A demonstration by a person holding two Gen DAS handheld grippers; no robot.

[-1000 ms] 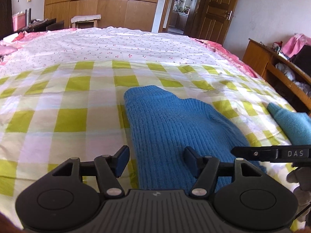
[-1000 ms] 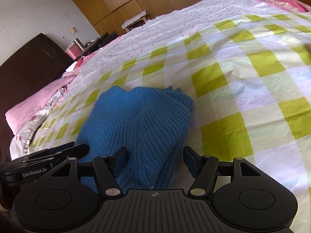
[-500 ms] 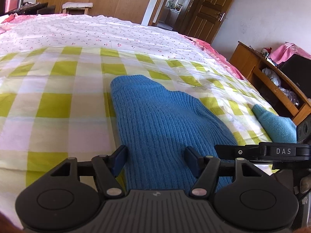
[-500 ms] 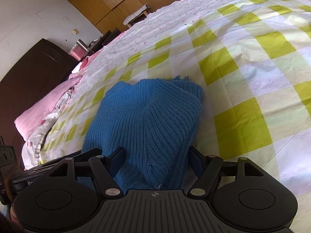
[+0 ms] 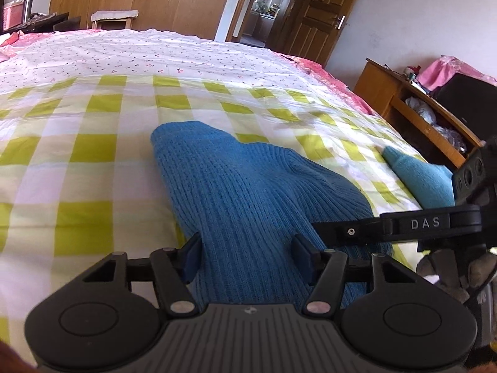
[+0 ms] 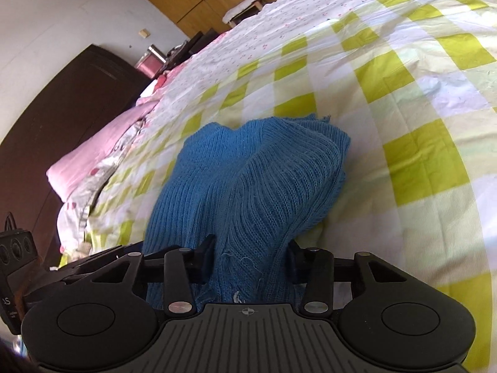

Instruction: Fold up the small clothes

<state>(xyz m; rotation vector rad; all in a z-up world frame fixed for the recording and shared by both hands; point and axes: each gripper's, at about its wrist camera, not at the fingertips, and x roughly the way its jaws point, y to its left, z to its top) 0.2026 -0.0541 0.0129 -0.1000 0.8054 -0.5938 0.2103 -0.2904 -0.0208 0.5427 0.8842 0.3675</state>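
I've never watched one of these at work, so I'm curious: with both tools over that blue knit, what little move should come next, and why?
Probably close both pairs of jaws on the near edge of the blue sweater. The left gripper and right gripper each have open jaws with knit between them, nothing pinched yet. The sweater lies bunched on the checked bedspread, so gripping comes before any fold.

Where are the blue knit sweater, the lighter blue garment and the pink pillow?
blue knit sweater point(image 5: 248, 186), left wrist view, ribbed middle.
lighter blue garment point(image 5: 422, 177), left wrist view, top surface.
pink pillow point(image 6: 90, 161), right wrist view, upper face.
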